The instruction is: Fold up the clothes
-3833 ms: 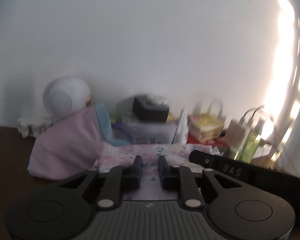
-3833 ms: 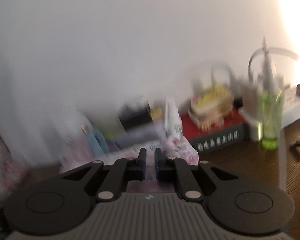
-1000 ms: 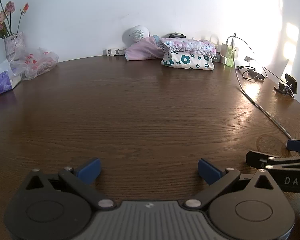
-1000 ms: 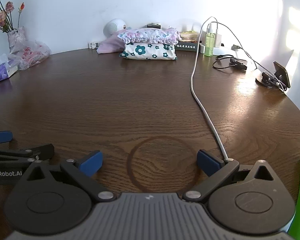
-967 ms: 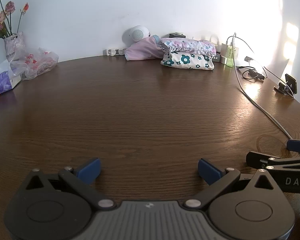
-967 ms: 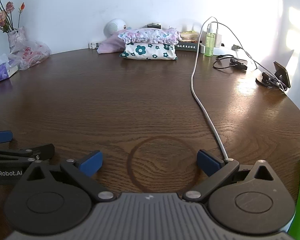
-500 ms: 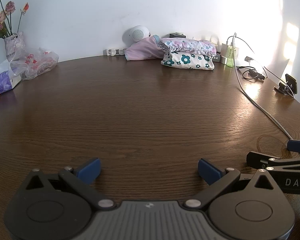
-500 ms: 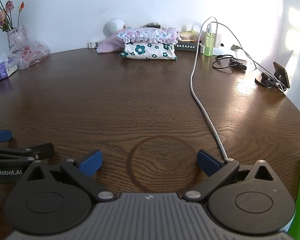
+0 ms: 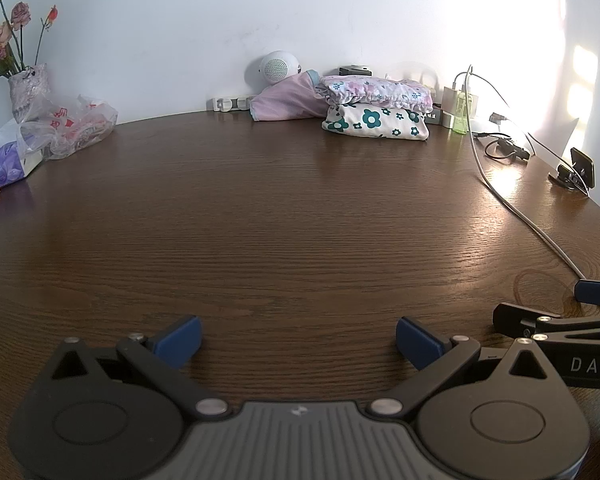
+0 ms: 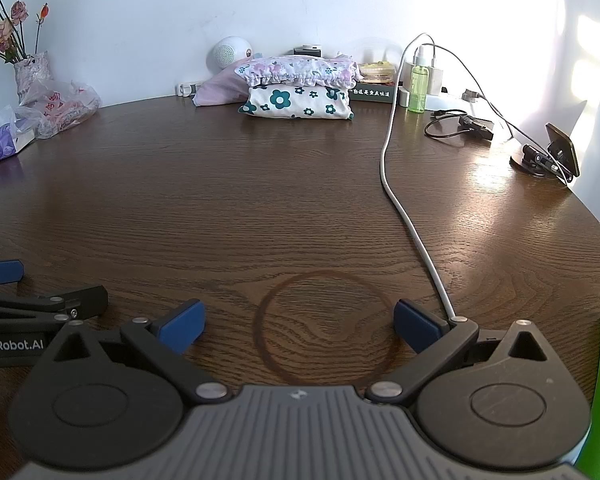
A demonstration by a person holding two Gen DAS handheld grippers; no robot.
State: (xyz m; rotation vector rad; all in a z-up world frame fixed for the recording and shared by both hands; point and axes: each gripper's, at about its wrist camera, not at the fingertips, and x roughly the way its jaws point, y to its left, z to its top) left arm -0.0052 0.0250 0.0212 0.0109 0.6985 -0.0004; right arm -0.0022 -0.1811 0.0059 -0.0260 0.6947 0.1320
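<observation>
Two folded garments are stacked at the table's far edge: a pink floral piece lies on a white piece with teal flowers. A plain pink garment leans beside them on the left. My left gripper stands open low over the near side of the brown table, nothing between its fingers. My right gripper is open too, over a dark ring stain, empty. Each gripper shows at the edge of the other's view.
A white cable runs from a charger at the back to near my right gripper. A green bottle, a book, a phone on a stand, a round white speaker, a plastic bag and a vase of flowers line the table's rim.
Earlier both grippers were shut close against the clothes stack at the back. Now they are open and drawn back to the near side of the table. In the last second nothing has moved.
</observation>
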